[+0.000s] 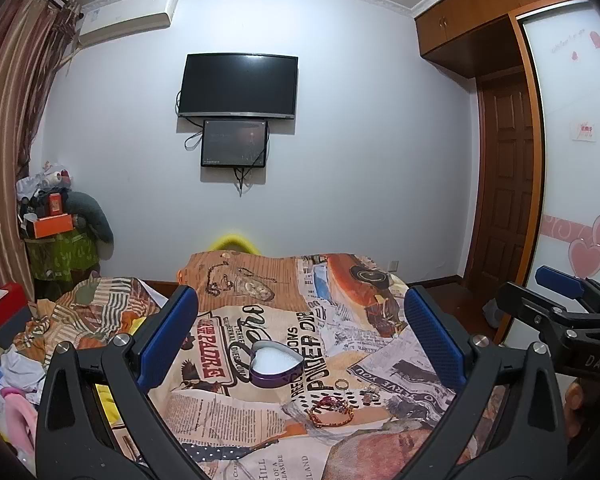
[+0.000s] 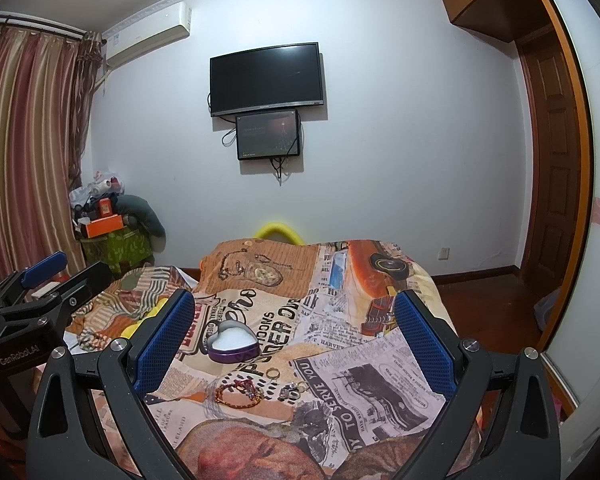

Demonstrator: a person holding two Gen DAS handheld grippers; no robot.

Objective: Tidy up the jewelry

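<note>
A purple heart-shaped tin [image 1: 275, 364] with white lining lies open on the printed bedspread; it also shows in the right wrist view [image 2: 233, 343]. In front of it lie a gold and red bracelet [image 1: 331, 411] [image 2: 238, 394], a gold ring [image 1: 341, 384] [image 2: 273, 373] and small silver pieces [image 1: 371, 393] [image 2: 294, 391]. My left gripper [image 1: 300, 332] is open and empty, held above the bed behind the tin. My right gripper [image 2: 290, 332] is open and empty, above the jewelry. Each gripper shows at the edge of the other's view.
The bedspread [image 1: 260, 308] covers the bed, with rumpled bedding and clothes [image 1: 28, 364] at its left. A stuffed toy and boxes [image 1: 60, 224] stand in the far left corner. A wardrobe with a sliding door [image 1: 572, 160] is on the right.
</note>
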